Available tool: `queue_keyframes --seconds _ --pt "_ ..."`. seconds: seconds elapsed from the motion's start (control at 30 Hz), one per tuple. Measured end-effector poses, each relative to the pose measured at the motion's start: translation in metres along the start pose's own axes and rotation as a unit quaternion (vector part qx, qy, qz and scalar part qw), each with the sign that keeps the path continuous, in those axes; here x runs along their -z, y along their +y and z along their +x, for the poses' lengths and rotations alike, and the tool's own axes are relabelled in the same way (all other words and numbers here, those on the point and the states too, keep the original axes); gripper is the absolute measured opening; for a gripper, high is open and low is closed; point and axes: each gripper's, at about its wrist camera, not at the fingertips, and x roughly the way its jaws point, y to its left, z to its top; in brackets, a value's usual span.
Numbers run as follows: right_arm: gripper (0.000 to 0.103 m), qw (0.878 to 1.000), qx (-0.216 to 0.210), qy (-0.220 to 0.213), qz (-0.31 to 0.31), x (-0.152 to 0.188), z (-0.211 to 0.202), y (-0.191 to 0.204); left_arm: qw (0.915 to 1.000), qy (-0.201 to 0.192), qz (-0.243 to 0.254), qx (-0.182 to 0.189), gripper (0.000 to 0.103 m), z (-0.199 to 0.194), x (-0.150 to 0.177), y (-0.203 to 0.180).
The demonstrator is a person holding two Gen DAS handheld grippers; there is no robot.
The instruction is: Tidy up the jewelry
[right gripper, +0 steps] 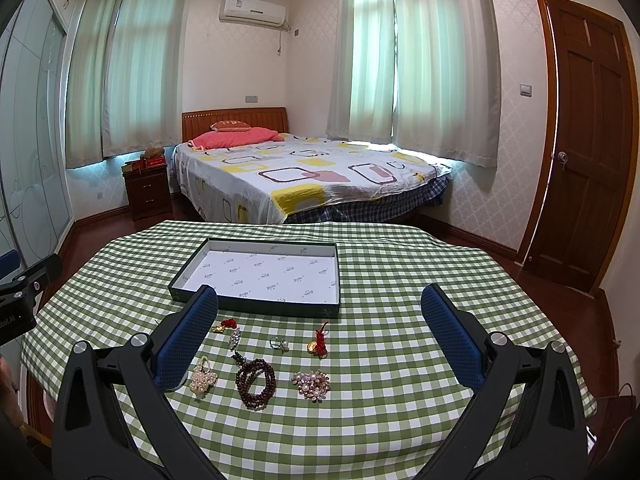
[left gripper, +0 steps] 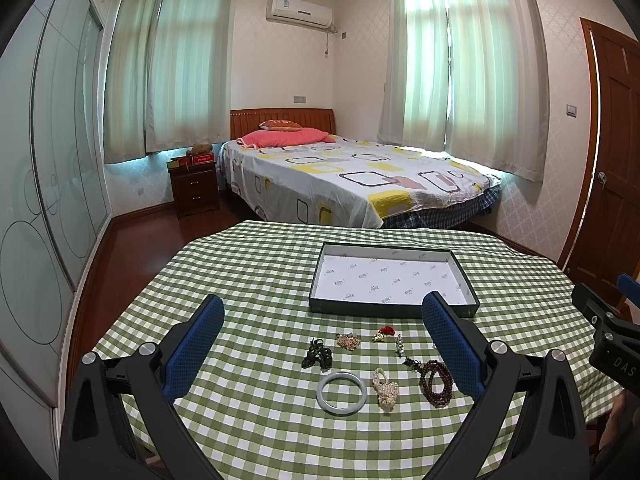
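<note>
The task is judged to be at its start: the tray [left gripper: 464, 307], a shallow dark box with a white printed lining, is seen to hold nothing, and every piece of jewelry is laid out on the desk [left gripper: 256, 420] in front of it. In the left view a pale bangle [left gripper: 342, 393], a dark green charm [left gripper: 318, 356], a pearl bracelet [left gripper: 385, 389] and a coil of brown beads [left gripper: 436, 382] are shown in the near rows, with a small gold and red charm [left gripper: 384, 333] nearer the tray. In the right view a pink brooch [right gripper: 311, 384], a ring [right gripper: 279, 343] and a second red charm [right gripper: 318, 343] are added. All of these are left to be moved. The left tongs [left gripper: 322, 326] and the right tongs [right gripper: 319, 322] are both held wide apart above the desk, with nothing between the blue pads [right gripper: 188, 344]. The desk is covered by a green and white checked cloth. Behind it a bed [left gripper: 352, 176], a nightstand [left gripper: 195, 186], curtained windows, an air conditioner [left gripper: 299, 11] and a wooden door [right gripper: 588, 140] are shown.
</note>
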Motion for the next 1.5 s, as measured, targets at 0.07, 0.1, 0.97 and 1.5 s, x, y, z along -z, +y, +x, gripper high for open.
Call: queue_keyframes --seconds 0.07,0.1,0.97,1.5 --pt "0.099 1.000 0.000 0.000 -0.001 0.000 0.000 0.000 1.0000 0.000 0.000 0.000 0.096 0.000 0.000 0.000" --pt "0.099 1.000 -0.001 0.000 0.000 0.000 0.000 0.000 1.0000 0.000 0.000 0.000 0.096 0.000 0.000 0.000" --pt "0.099 0.996 -0.021 0.083 0.020 0.055 0.082 -0.008 0.9917 0.127 -0.004 0.021 0.096 0.085 0.049 0.009" --pt "0.099 0.982 -0.032 0.180 0.047 0.110 0.152 -0.020 0.9710 0.235 0.019 0.039 0.096 0.166 0.109 -0.005"
